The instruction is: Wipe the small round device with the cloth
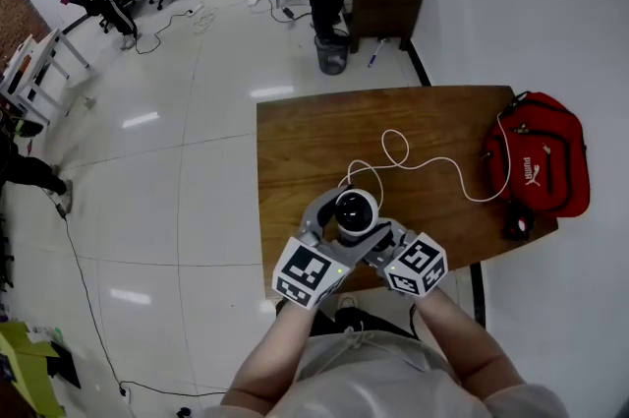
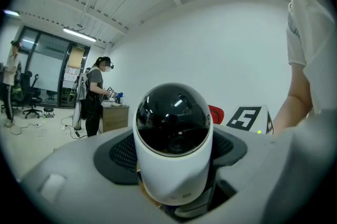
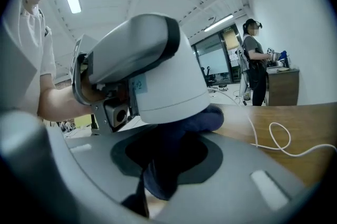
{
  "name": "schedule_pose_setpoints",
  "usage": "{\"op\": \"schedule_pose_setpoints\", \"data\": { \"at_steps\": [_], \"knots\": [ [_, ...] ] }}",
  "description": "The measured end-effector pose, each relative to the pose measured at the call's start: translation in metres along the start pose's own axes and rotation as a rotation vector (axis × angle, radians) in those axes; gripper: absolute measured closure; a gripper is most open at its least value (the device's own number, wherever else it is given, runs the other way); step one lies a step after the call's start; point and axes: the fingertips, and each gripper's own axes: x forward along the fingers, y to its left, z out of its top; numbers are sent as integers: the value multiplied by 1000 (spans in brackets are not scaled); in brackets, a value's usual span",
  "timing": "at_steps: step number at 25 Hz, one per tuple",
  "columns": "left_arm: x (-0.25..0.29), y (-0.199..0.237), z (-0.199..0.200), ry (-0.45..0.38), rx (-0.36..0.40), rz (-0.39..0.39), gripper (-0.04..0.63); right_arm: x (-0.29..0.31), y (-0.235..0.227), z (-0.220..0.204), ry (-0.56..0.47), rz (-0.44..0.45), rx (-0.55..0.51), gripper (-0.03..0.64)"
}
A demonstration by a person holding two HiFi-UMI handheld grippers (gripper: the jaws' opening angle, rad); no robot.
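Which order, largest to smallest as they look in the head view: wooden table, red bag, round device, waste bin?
1. wooden table
2. red bag
3. round device and waste bin look about alike; the bin stands farther off, so I leave them unranked.

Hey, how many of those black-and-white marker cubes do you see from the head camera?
2. One marker cube rides the left tongs gripping the round device; the other rides the right tongs holding the cloth. None looks hidden.

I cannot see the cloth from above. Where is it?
Right gripper view, centre: the dark blue cloth is held in the right gripper, pressed against the white device above it.
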Motion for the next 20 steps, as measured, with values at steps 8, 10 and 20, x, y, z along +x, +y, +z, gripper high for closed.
{"op": "schedule_pose_setpoints", "data": {
  "at_steps": [8,10,20],
  "knots": [
    [0,3,-9,1,-22,-19,219,12,36,-20,59,164,-98,508],
    [0,7,-11,-5,-29,-15,219,10,37,-23,50,183,-107,508],
    [1,17,-40,-12,-17,2,219,-20,-37,-76,214,-54,25,508]
  ]
}}
